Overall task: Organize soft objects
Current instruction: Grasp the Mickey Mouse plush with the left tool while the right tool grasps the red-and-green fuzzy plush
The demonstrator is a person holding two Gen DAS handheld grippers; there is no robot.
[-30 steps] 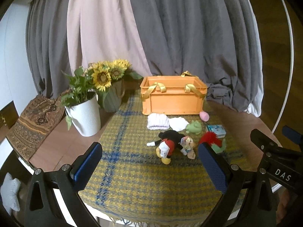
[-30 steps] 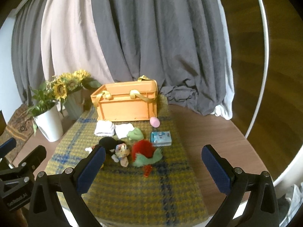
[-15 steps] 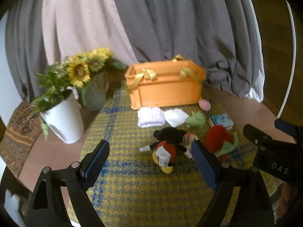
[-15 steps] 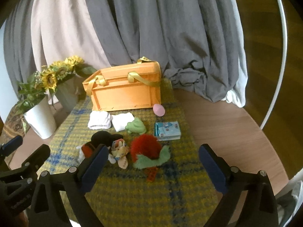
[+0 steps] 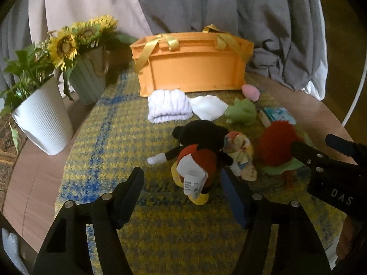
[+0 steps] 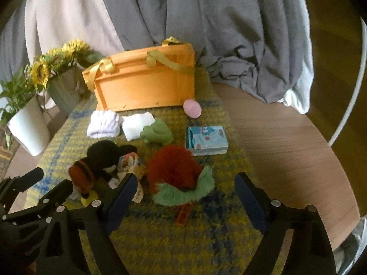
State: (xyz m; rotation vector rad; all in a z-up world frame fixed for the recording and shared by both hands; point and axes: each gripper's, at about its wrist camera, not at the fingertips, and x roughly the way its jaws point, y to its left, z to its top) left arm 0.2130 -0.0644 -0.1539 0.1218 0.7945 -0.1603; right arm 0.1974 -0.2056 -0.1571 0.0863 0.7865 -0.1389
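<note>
Left gripper (image 5: pixel 182 197) gapes wide, empty, low centre, just before the mouse plush (image 5: pixel 197 151). Right gripper (image 6: pixel 183 199) likewise spread and empty, framing the red plush (image 6: pixel 172 169) mid-frame.

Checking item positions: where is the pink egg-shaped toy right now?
The pink egg-shaped toy lies on the plaid cloth at the orange crate's front right corner, behind the blue packet.

Behind everything, grey curtains (image 5: pixel 229 11) beside a pale pink drape (image 5: pixel 87 6). At left, a white ribbed pot (image 5: pixel 43 123) with leafy greens; just beside it, sunflowers (image 5: pixel 75 39) in a green fluted pot (image 5: pixel 88 78). Underneath, a yellow-and-blue woven cloth (image 5: pixel 114 137) over a round wooden table (image 6: pixel 286 151). Patterned rug (image 5: pixel 4 146) at far left.
</note>
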